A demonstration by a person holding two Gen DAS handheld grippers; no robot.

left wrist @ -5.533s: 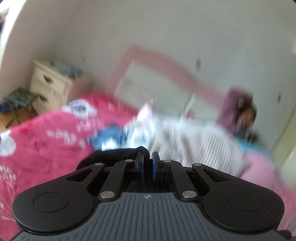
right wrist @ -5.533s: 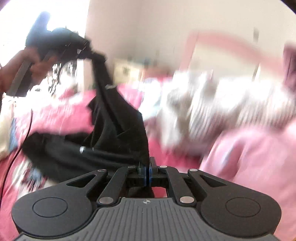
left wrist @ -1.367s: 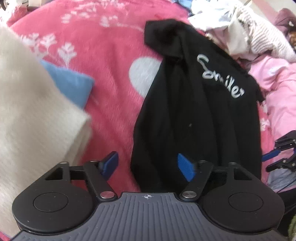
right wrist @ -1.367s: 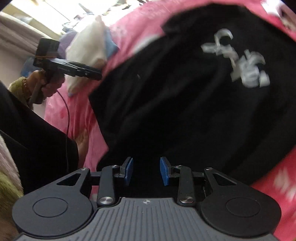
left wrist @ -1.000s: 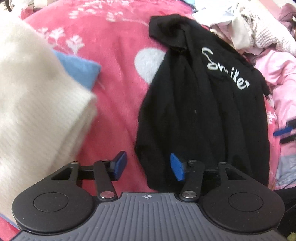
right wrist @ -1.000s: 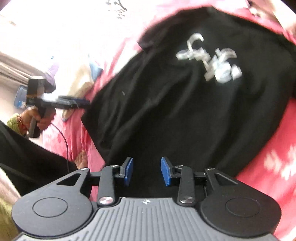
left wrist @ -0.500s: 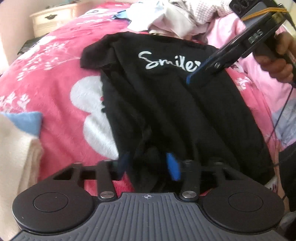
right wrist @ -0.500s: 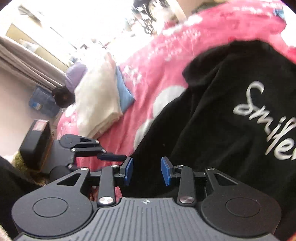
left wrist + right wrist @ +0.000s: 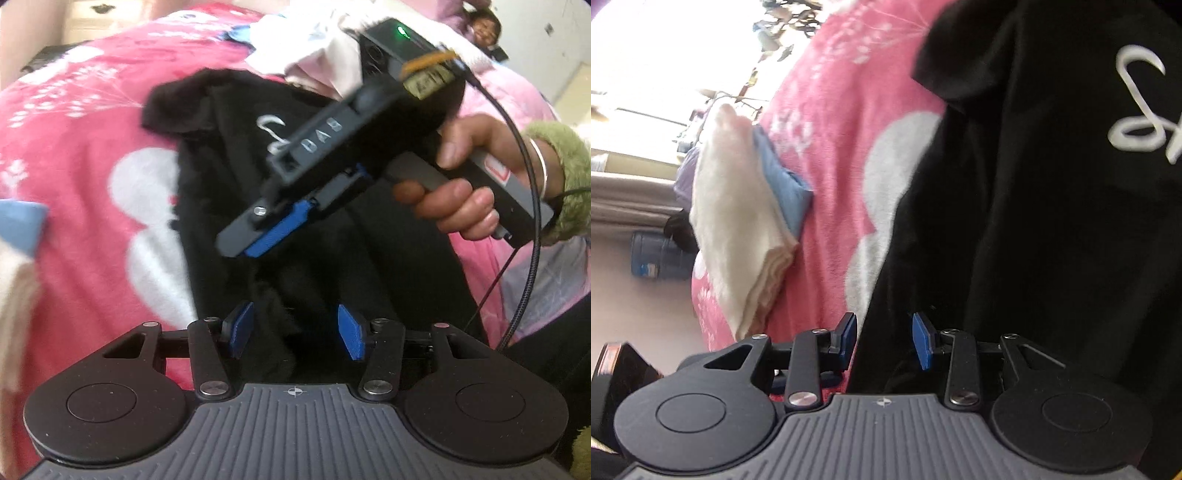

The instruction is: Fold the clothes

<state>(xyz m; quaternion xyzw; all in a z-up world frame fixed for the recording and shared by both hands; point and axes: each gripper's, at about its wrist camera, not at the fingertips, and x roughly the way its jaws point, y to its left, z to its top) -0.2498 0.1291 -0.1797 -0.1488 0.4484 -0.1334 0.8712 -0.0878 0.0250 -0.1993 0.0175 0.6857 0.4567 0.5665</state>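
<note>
Black T-shirt [image 9: 229, 155] lies spread on the pink blanket [image 9: 74, 122] of the bed, white script lettering [image 9: 1137, 110] on its chest, one sleeve [image 9: 177, 107] sticking out toward the blanket's white flower print. Fabric rumpled along the near hem.

Left claw [image 9: 293, 334]: over the near hem, pointing down at the cloth. Jaws have just been opening and stand about half apart; a bunched fold of the black shirt sits between the blue pads [image 9: 240, 328], but they do not press on it.

Right claw [image 9: 884, 341]: jaws about half apart, black fabric under the gap at the shirt's side edge, pads clear of it. From the left wrist view this claw [image 9: 273, 230] hangs over the middle of the shirt, covering part of the lettering, held by the person's right hand [image 9: 454, 184] with a bangle and a green fuzzy cuff [image 9: 557, 147]; a black cable [image 9: 524, 206] loops down from it.

Beside the shirt, apart from it: folded cream garment [image 9: 735, 221] on top of a blue one [image 9: 783, 184]. Beyond the shirt's collar end, a heap of pale clothes [image 9: 314, 40].
</note>
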